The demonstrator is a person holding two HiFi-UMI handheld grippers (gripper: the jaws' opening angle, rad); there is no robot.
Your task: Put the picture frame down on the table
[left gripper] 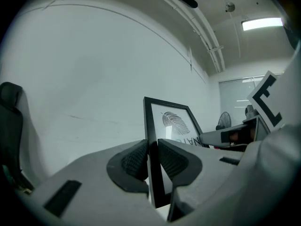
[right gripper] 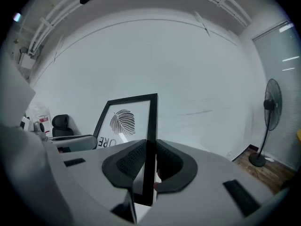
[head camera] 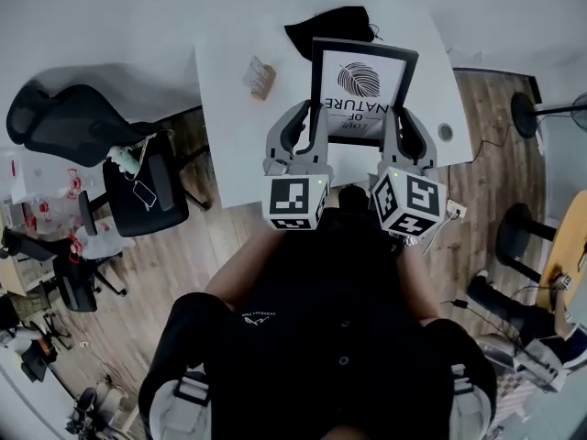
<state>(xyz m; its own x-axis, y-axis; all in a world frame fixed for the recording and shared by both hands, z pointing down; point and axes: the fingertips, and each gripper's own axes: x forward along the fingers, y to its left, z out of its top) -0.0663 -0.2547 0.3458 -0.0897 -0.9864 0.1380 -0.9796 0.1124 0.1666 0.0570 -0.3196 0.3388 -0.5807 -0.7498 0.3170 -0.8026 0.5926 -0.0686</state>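
A black picture frame (head camera: 362,85) with a feather print and lettering is held above the white table (head camera: 229,126), its face toward me and upside down. My left gripper (head camera: 315,122) is shut on the frame's left bar (left gripper: 151,140). My right gripper (head camera: 396,126) is shut on its right bar (right gripper: 151,131). Both gripper views look up along the frame (left gripper: 174,121) (right gripper: 126,119) at the white wall and ceiling. The frame's lower edge is hidden behind the grippers.
On the table lie a small brown object (head camera: 260,78) at the left and a black cloth (head camera: 332,26) at the back. A black office chair (head camera: 69,122) stands left of the table, and a standing fan (right gripper: 268,126) stands at the right.
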